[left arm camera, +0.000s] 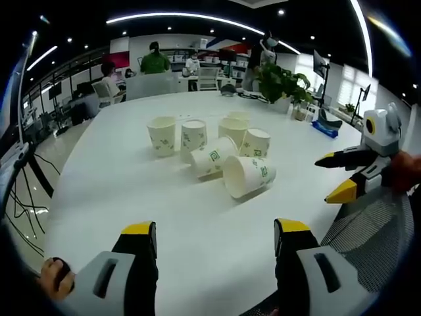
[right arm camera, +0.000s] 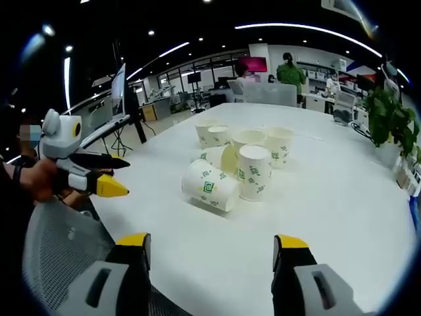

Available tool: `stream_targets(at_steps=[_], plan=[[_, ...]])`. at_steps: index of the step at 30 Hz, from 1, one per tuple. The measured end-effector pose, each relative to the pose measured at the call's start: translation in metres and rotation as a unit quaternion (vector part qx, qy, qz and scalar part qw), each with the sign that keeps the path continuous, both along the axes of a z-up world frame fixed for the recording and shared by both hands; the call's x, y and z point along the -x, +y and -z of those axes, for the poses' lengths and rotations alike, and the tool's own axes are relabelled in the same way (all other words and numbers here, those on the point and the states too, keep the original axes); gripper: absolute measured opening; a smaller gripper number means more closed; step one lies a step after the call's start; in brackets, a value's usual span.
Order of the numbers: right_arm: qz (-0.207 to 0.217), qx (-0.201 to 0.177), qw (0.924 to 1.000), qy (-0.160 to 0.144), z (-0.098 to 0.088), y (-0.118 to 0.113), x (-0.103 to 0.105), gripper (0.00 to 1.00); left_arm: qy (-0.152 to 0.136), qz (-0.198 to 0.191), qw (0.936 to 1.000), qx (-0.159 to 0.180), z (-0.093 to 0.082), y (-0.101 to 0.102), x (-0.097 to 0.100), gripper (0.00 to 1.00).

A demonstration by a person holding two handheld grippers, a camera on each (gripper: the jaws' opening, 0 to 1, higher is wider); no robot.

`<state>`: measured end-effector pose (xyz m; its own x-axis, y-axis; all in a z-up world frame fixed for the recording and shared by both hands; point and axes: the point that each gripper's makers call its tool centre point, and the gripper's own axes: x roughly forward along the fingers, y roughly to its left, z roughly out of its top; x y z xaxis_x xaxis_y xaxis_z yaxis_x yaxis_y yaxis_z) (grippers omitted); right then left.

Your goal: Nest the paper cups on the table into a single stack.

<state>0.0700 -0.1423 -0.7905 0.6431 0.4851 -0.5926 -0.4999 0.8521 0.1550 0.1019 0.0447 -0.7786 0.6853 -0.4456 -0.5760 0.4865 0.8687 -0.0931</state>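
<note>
Several white paper cups with green print are clustered on the white table [left arm camera: 112,191]. Most stand upright, such as one at the cluster's left [left arm camera: 162,135]. Two lie on their sides, the nearest with its mouth toward me [left arm camera: 248,176]. My left gripper [left arm camera: 215,230] is open and empty, short of the cluster. My right gripper [left arm camera: 332,176] comes in from the right, open, beside the table edge. In the right gripper view a tipped cup [right arm camera: 210,185] lies in front of an upright one [right arm camera: 254,171]. There my right gripper [right arm camera: 212,242] is open and empty, and my left gripper [right arm camera: 122,176] is open at the left.
A grey mesh chair back [right arm camera: 59,257] stands at the near table edge [right arm camera: 342,197], seen also in the left gripper view [left arm camera: 368,224]. A potted plant [left arm camera: 283,82] and small items sit at the table's far side. People work at desks behind.
</note>
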Motion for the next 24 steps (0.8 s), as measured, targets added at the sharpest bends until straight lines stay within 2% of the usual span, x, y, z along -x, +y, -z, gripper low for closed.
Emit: stream_targets(at_steps=[6, 14, 18, 24], plan=[[0.001, -0.001, 1.0000, -0.001, 0.001, -0.001, -0.001, 0.75, 0.003, 0.008, 0.9999, 0.007, -0.001, -0.005, 0.002, 0.72], [0.010, -0.001, 0.9999, -0.009, -0.003, -0.005, -0.003, 0.75, 0.025, 0.049, 0.9982, 0.026, 0.003, -0.026, 0.008, 0.71], [0.011, -0.002, 0.9999, -0.011, -0.004, -0.005, -0.004, 0.75, 0.033, 0.064, 0.9968, 0.034, 0.003, -0.038, 0.004, 0.71], [0.004, 0.000, 0.9999, -0.014, -0.004, -0.003, -0.004, 0.75, 0.044, 0.090, 0.9938, 0.049, 0.004, -0.060, -0.012, 0.70]])
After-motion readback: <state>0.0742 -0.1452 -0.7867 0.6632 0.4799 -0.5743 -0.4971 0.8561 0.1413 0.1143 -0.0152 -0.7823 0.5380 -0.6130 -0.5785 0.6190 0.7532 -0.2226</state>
